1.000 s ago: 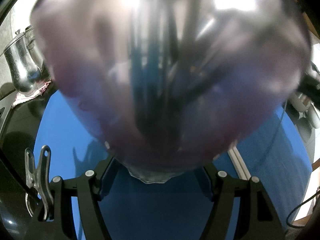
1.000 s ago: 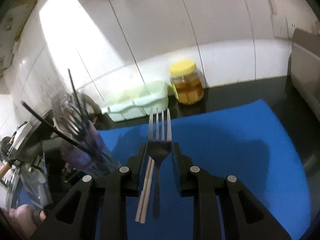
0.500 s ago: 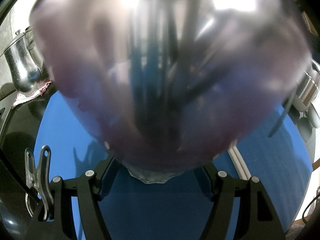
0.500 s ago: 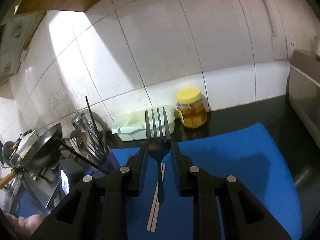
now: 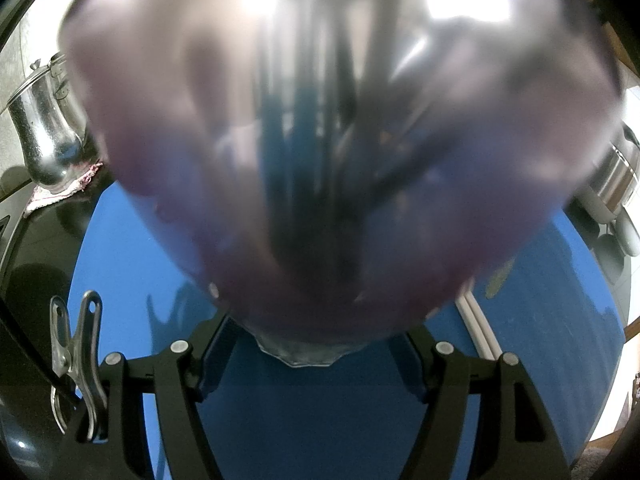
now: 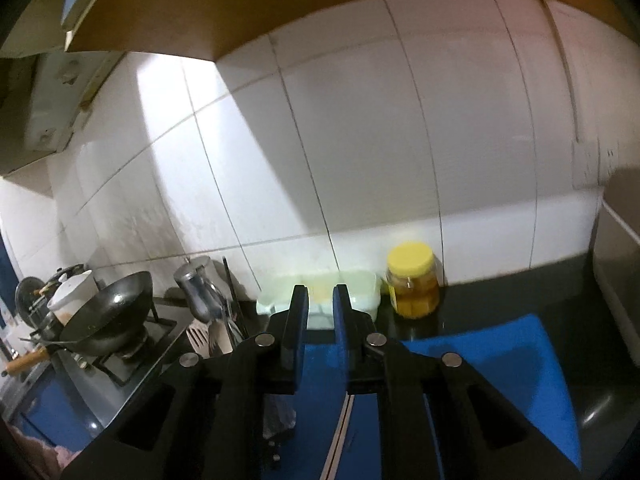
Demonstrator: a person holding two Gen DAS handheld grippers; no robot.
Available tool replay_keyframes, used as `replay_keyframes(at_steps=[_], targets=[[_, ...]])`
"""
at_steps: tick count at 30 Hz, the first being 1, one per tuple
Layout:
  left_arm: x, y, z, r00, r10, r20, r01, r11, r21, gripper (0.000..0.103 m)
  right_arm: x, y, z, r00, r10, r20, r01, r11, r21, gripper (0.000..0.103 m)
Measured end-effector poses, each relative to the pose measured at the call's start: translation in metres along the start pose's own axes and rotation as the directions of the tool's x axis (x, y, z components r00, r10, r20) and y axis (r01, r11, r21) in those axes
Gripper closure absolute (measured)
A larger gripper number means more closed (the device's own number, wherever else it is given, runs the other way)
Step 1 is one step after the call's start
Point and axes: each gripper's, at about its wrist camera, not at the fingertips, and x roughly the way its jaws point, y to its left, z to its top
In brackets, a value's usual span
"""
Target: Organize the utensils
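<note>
Close against the left wrist lens: left gripper (image 5: 312, 344) clamps purple utensil cup (image 5: 320, 200), upright over blue mat (image 5: 120, 248). Right wrist view: right gripper (image 6: 321, 300) jaws just narrowed, nothing between; chopsticks (image 6: 338, 440) on mat below.

The blue rectangular mat (image 6: 500, 368) lies on the dark glossy counter (image 6: 560, 284). At its twelve o'clock, against the wall, stand the pale green plastic box (image 6: 360, 292) and, at one o'clock, the yellow-lidded glass jar (image 6: 414, 280). The black round wok (image 6: 108, 316) sits on the stove at nine o'clock.
</note>
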Motion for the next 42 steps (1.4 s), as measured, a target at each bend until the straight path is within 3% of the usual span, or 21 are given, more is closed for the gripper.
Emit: replay_keyframes(at_steps=[7,12,17,21,28,33,37,39,42], targets=[[0.000,0.000,0.000,1.000,0.000,0.000,0.000,1.000,0.000,0.029,0.005,0.004,0.004,1.000,-0.020,-0.011,0.019,0.999,-0.030,0.092],[0.000,0.000,0.000,1.000,0.000,0.000,0.000,1.000,0.000,0.029,0.021,-0.021,-0.009,0.992,-0.059,-0.114,0.064,0.997,0.032,0.092],[0.000,0.000,0.000,1.000,0.000,0.000,0.000,1.000,0.000,0.029,0.052,-0.049,-0.029,0.962,-0.082,-0.260,0.107,0.991,0.084,0.085],[0.000,0.000,0.000,1.000,0.000,0.000,0.000,1.000,0.000,0.029,0.085,-0.069,-0.053,0.906,-0.097,-0.411,0.153,0.982,0.107,0.085],[0.000,0.000,0.000,1.000,0.000,0.000,0.000,1.000,0.000,0.029,0.138,-0.100,-0.088,0.770,-0.112,-0.628,0.266,0.951,0.156,0.085],[0.000,0.000,-0.001,1.000,0.000,0.000,0.000,1.000,0.000,0.029,0.166,-0.110,-0.092,0.709,-0.146,-0.690,0.320,0.939,0.130,0.085],[0.000,0.000,-0.001,1.000,-0.001,0.000,0.001,1.000,-0.001,0.029,0.187,-0.117,-0.094,0.642,-0.202,-0.739,0.367,0.928,0.065,0.085],[0.000,0.000,-0.001,1.000,-0.001,0.000,0.001,1.000,-0.001,0.029,0.194,-0.119,-0.096,0.619,-0.220,-0.754,0.377,0.925,0.039,0.085],[0.000,0.000,-0.001,1.000,0.000,0.000,0.000,1.000,0.000,0.029,0.200,-0.118,-0.096,0.613,-0.238,-0.754,0.375,0.927,0.012,0.085]])
